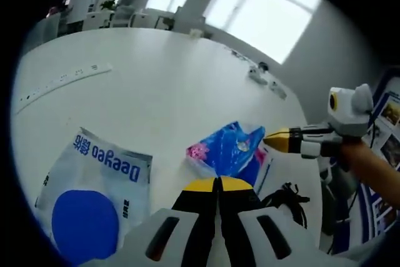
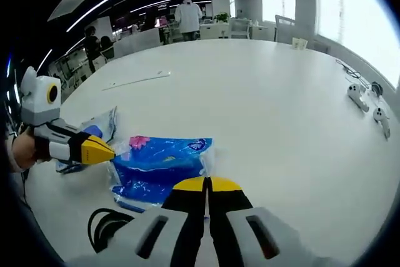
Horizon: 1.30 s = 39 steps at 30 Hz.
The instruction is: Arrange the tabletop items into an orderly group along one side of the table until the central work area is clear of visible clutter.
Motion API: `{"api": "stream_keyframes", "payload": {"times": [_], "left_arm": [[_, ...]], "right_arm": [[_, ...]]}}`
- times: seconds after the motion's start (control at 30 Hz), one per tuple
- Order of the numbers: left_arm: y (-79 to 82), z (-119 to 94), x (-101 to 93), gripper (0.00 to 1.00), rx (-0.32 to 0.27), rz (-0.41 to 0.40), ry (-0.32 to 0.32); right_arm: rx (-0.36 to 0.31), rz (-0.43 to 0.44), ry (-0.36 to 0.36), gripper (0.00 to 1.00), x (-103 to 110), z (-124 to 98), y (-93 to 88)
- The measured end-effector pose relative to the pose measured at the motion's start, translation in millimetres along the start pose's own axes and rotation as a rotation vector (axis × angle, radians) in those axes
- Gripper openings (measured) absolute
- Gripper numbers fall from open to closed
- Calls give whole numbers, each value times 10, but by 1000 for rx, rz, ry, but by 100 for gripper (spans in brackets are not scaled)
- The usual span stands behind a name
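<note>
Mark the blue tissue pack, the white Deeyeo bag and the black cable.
blue tissue pack (image 2: pixel 164 166), right gripper view, middle of its top face
white Deeyeo bag (image 1: pixel 94 186), left gripper view, centre of the bag
black cable (image 1: pixel 286 197), left gripper view, coiled part

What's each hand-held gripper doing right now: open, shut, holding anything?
Left hand-held gripper: jaws shut, nothing between them, above the blue tissue pack.
Right hand-held gripper: jaws shut, empty, at the same pack's edge.

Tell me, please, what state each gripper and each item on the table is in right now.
Left gripper: shut, holding nothing.
Right gripper: shut, holding nothing.
Blue tissue pack: lying flat, sealed.
White Deeyeo bag: lying flat.
Black cable: loosely coiled beside the pack.
Two white controllers: lying apart from the rest.
</note>
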<state>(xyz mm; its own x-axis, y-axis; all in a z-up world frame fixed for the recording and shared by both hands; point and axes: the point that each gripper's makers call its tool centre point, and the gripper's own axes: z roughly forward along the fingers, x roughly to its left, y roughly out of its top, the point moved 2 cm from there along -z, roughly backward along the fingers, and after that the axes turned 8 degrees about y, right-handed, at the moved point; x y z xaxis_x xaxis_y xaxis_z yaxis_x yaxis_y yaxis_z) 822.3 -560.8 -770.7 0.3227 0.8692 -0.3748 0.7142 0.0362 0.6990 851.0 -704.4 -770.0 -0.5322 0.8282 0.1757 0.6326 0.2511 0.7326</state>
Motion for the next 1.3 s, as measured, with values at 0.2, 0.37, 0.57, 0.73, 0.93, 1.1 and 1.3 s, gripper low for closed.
{"api": "stream_keyframes", "payload": {"times": [0.2, 0.37, 0.57, 0.73, 0.93, 1.1, 1.3], "left_arm": [[-5, 19, -3, 0, 3, 1, -2], [-10, 16, 3, 0, 1, 6, 1], [-12, 15, 8, 0, -8, 25, 2], [-9, 17, 0, 0, -22, 24, -3], [-11, 17, -5, 0, -30, 24, -8], [-11, 13, -14, 1, -42, 22, -11], [-5, 0, -19, 8, -57, 27, -15]], "right_arm": [[1, 0, -2, 0, -11, 4, -8], [2, -1, -2, 0, -12, 8, -6], [1, -7, -1, 0, 3, 10, 0], [1, -9, 0, 0, 0, 13, -6], [3, -16, 2, 0, -2, 13, -11], [-1, -9, 4, 0, -1, 16, -10], [6, -11, 7, 3, 3, 21, -33]]}}
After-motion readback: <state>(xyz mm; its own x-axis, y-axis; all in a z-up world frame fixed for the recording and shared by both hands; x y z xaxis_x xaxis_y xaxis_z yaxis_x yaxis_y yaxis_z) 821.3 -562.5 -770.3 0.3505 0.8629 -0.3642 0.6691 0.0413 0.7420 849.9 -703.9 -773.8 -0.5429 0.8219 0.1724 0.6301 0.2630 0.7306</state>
